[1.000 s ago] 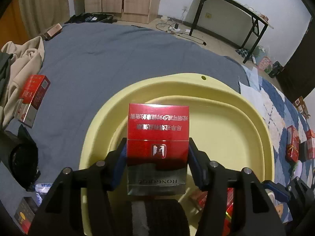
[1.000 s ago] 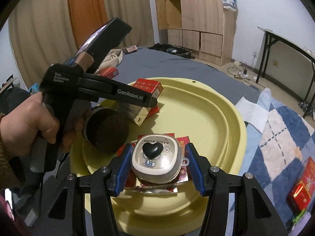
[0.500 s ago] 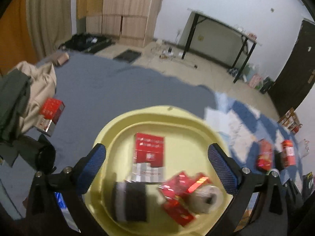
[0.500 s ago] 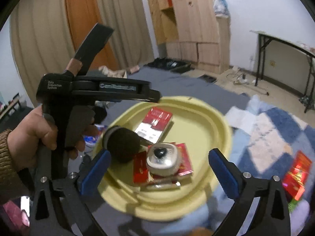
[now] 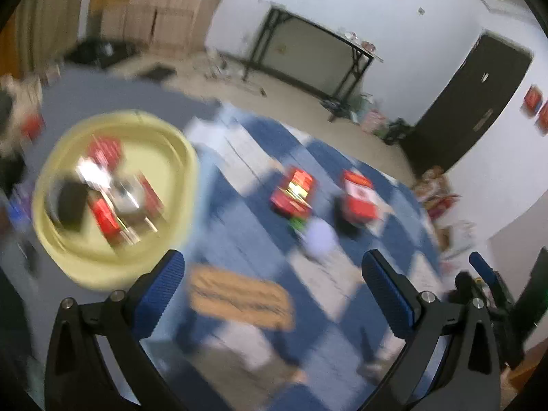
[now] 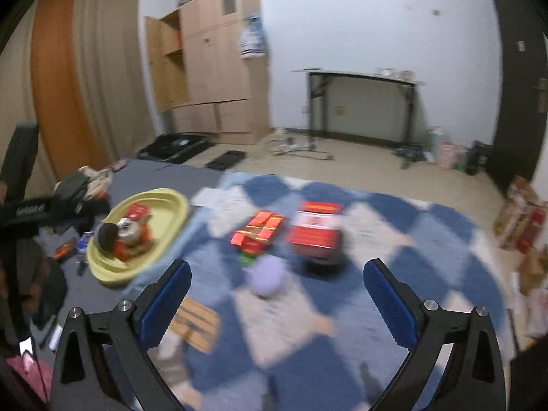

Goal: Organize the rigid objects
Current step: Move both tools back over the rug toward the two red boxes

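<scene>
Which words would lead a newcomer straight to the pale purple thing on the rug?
Start at the blue-and-white checked rug, right of the yellow basin. Two red boxes lie side by side near its middle. The pale purple object sits just in front of them, nearer the camera: rounded and plain lilac, not red or boxy.

text: none legible | cause: motion blur on boxes

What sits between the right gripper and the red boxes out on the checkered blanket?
A pale purple round object lies just in front of the two red boxes, between them and the open right gripper. Nothing else visible.
</scene>
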